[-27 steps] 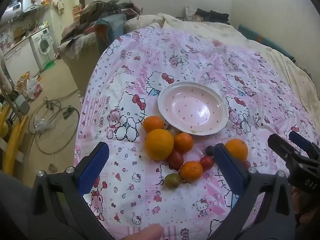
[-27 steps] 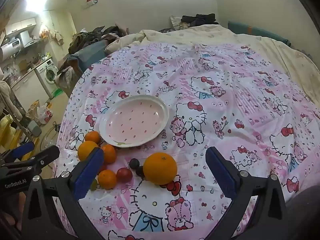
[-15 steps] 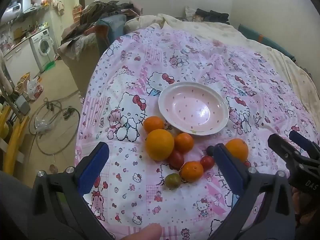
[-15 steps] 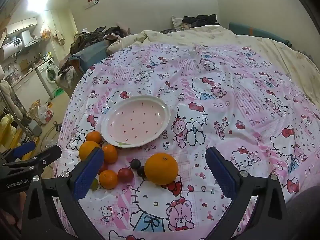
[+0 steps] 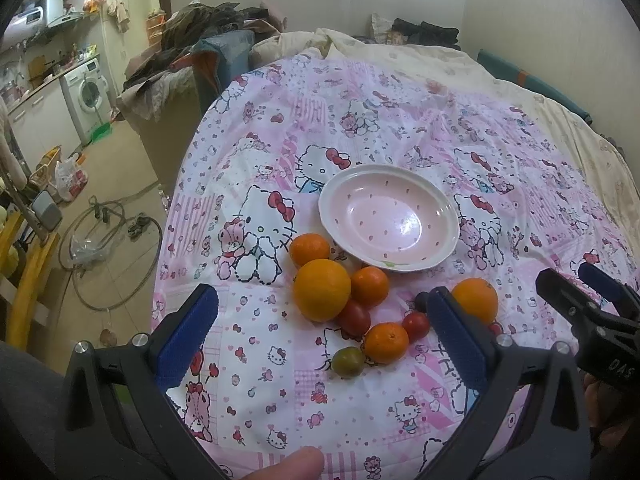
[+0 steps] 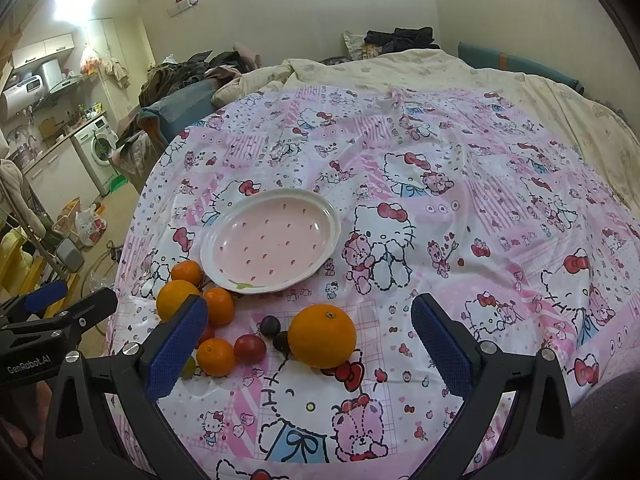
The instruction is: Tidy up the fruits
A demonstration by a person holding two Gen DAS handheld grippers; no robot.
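Note:
A pink strawberry-print plate (image 5: pixel 388 220) (image 6: pixel 270 240) sits empty on the Hello Kitty sheet. Below it lie fruits: a big orange (image 5: pixel 322 290) (image 6: pixel 176 298), small tangerines (image 5: pixel 309 249) (image 5: pixel 370 286) (image 5: pixel 386 342), red tomatoes (image 5: pixel 354 318) (image 5: pixel 416 326), a green tomato (image 5: pixel 348 362), a dark plum (image 6: pixel 270 326), and a second big orange (image 5: pixel 475 300) (image 6: pixel 322 336). My left gripper (image 5: pixel 320 336) is open above the fruit cluster. My right gripper (image 6: pixel 310 344) is open, with the second big orange between its fingers' line of sight.
The bed edge drops to the floor at the left, with cables (image 5: pixel 108 240) and a yellow frame (image 5: pixel 28 280). A washing machine (image 5: pixel 88 96) and piled clothes (image 5: pixel 200 40) stand beyond. A cream quilt (image 6: pixel 440 72) covers the far bed.
Both grippers have drifted very slightly; the fruits and plate have not moved.

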